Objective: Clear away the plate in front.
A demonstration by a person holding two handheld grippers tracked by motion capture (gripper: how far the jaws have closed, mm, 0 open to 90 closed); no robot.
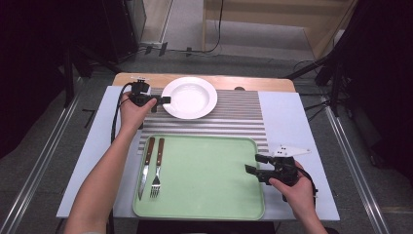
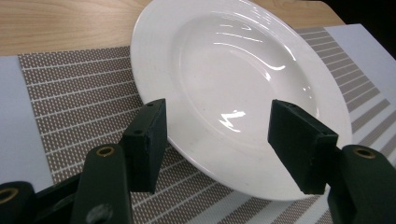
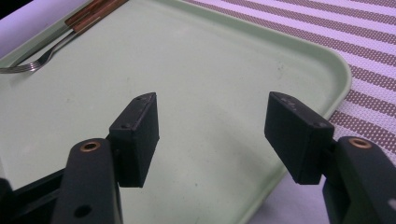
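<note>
A white deep plate (image 1: 189,97) (image 2: 233,88) rests on a striped placemat (image 1: 243,109) at the back of the table. My left gripper (image 1: 161,100) (image 2: 219,140) is open just left of the plate, its jaws spread around the near rim without touching it. A pale green tray (image 1: 209,178) (image 3: 187,84) lies in front, with a knife (image 1: 145,165) and a fork (image 1: 157,168) (image 3: 37,60) at its left end, both wooden-handled. My right gripper (image 1: 255,163) (image 3: 212,135) hovers open over the tray's right edge, nothing between its jaws.
The placemat (image 2: 79,102) (image 3: 369,70) lies on a light blue-grey table cover (image 1: 292,122); a wooden table edge (image 1: 195,79) shows behind the plate. Stands and cables sit on the floor beyond the table.
</note>
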